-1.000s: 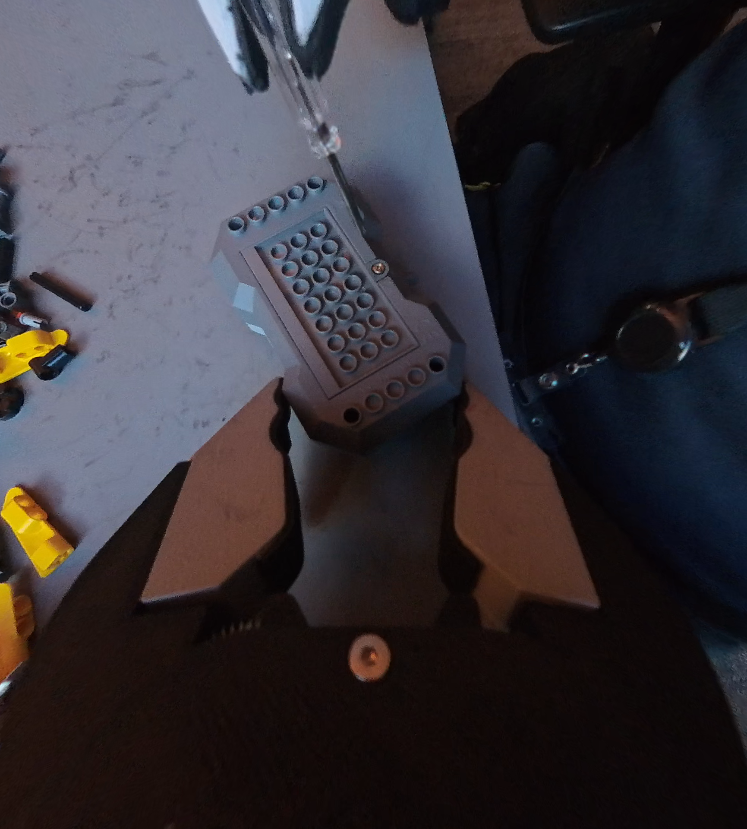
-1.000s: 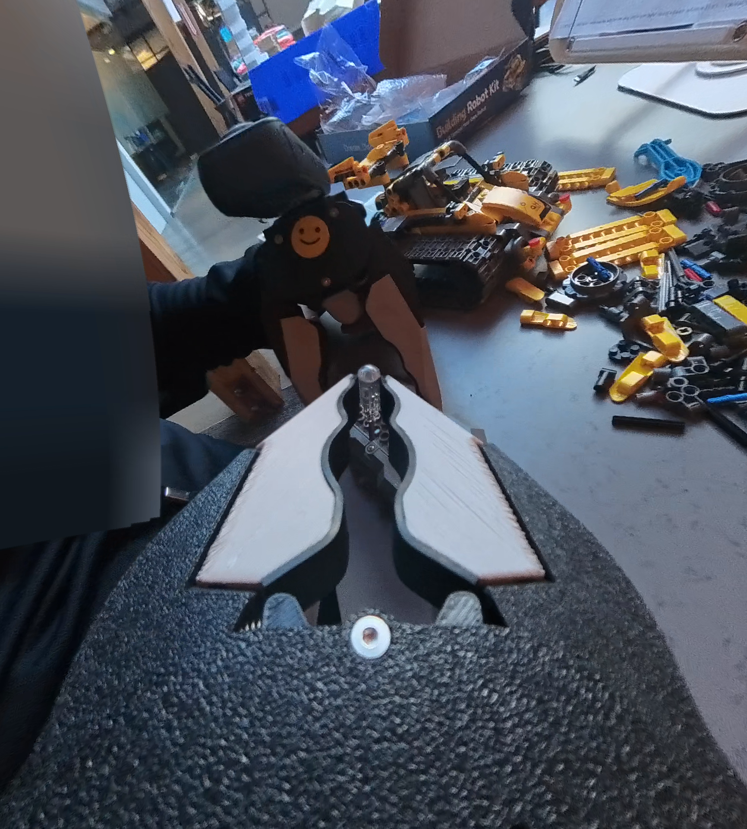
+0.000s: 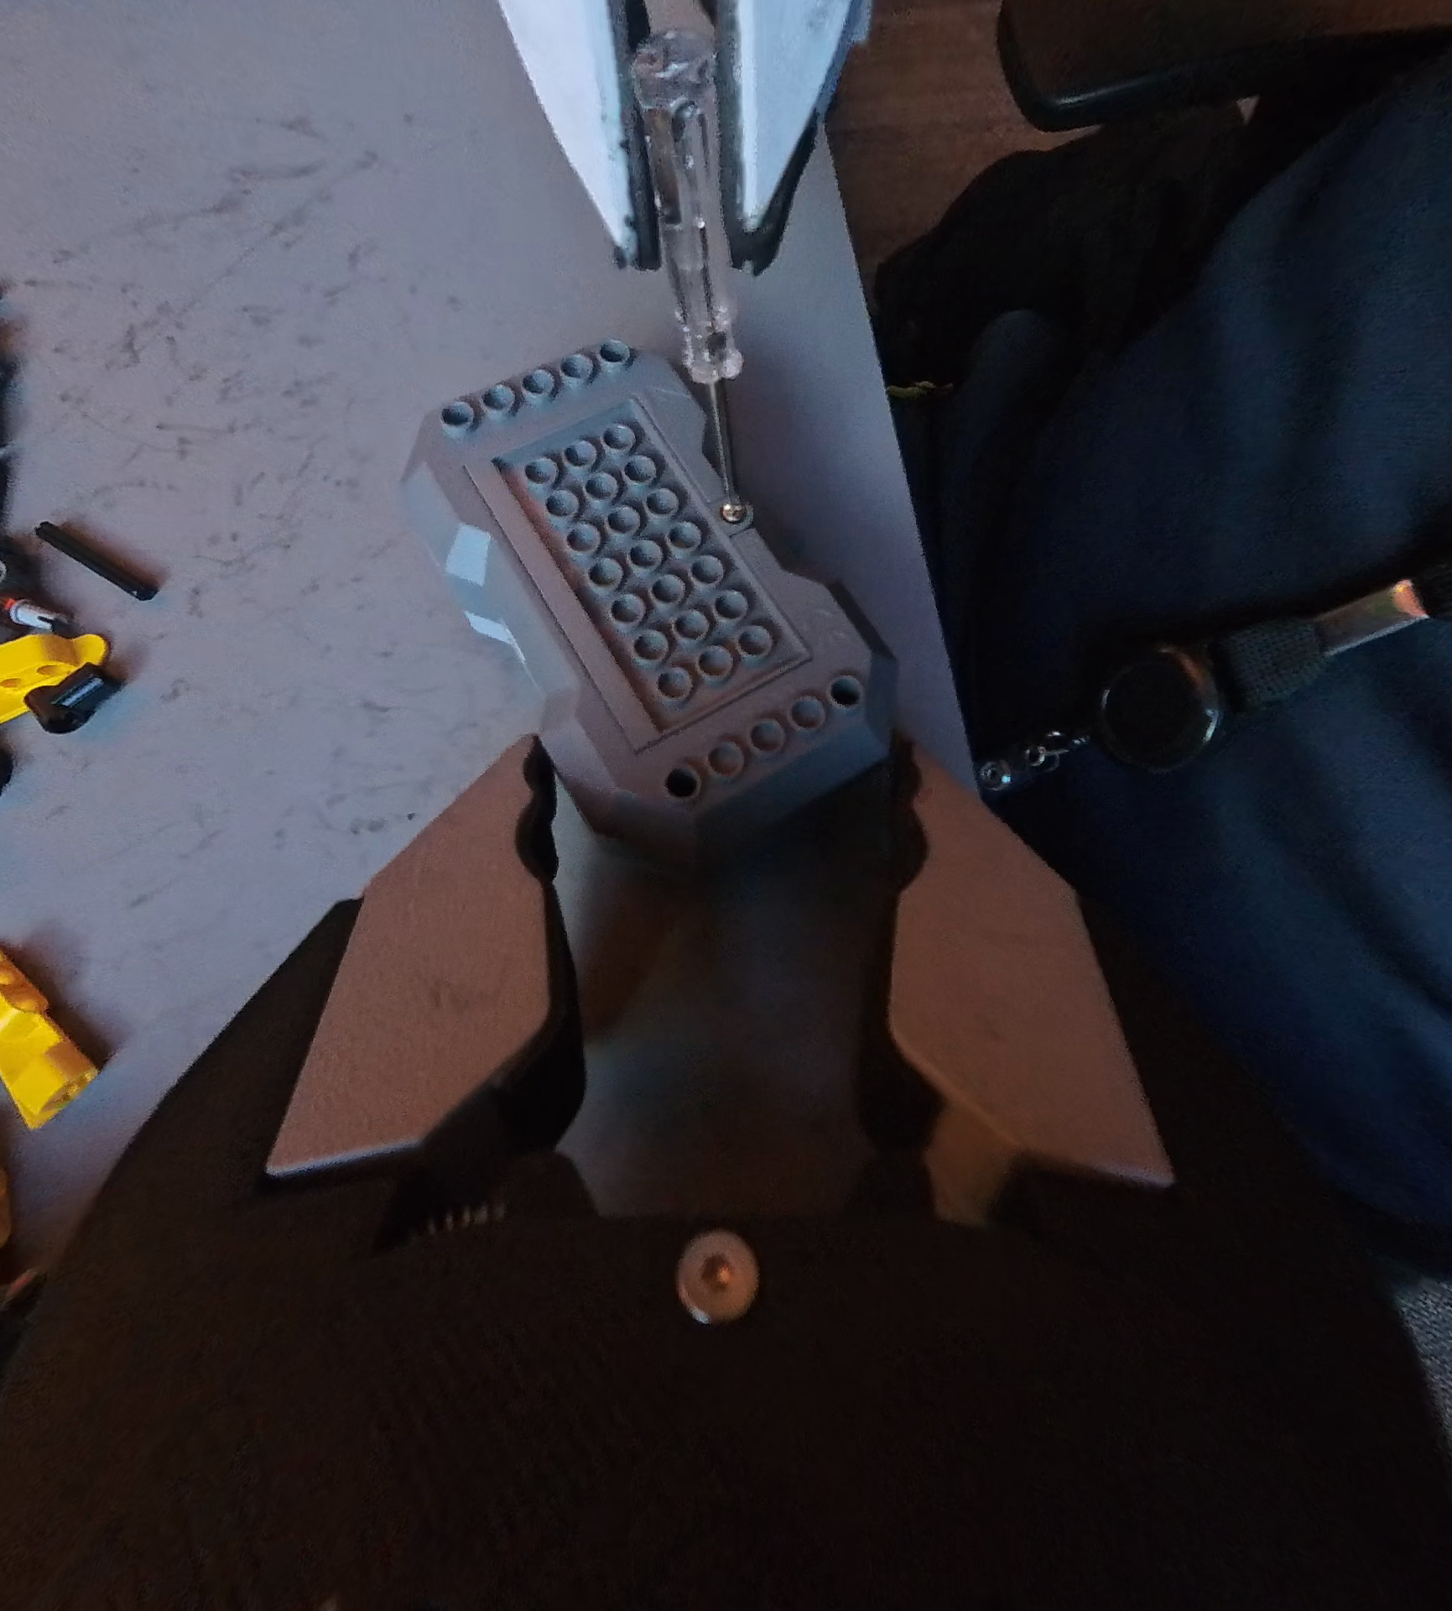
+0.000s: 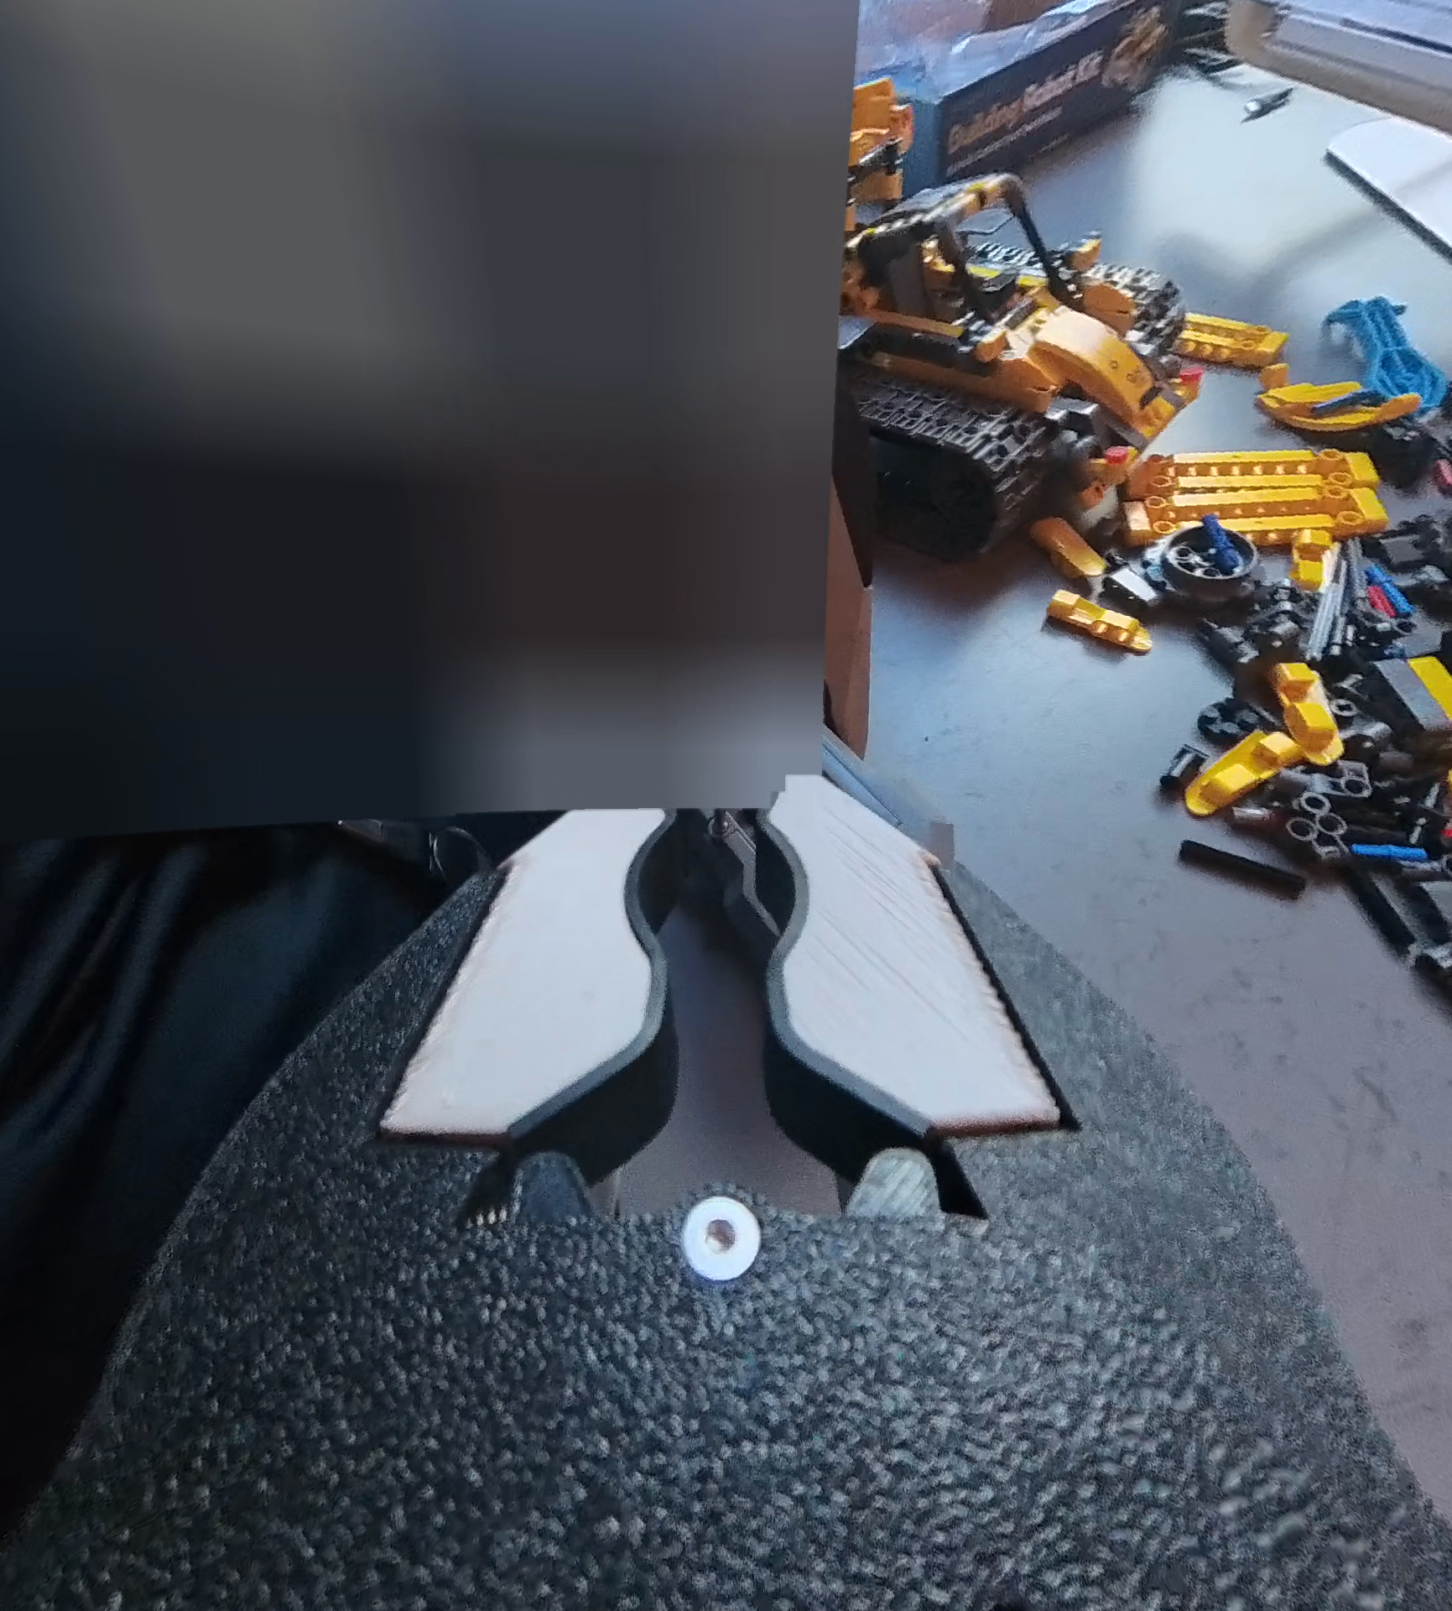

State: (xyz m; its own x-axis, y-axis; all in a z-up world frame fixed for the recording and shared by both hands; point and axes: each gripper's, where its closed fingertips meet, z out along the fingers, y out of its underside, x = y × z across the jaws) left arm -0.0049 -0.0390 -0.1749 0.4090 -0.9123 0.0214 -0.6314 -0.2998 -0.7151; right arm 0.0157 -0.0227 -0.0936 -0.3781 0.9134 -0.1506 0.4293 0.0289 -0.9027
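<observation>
Screwdriver [image 3: 687, 218] pinched in the right claw [image 4: 718, 837] meets the screw [image 3: 732, 510]; the half-open left claw [image 3: 718, 785] braces the grey block [image 3: 644, 575] on the table [image 3: 225, 349].

We see the right gripper [image 4: 718, 837] with its fingers [image 4: 565, 976] drawn close around a thin tool [image 4: 726, 859], largely hidden. To the right, the table [image 4: 1053, 828] carries a yellow tracked model [image 4: 1018, 375] and scattered parts [image 4: 1358, 697].
</observation>
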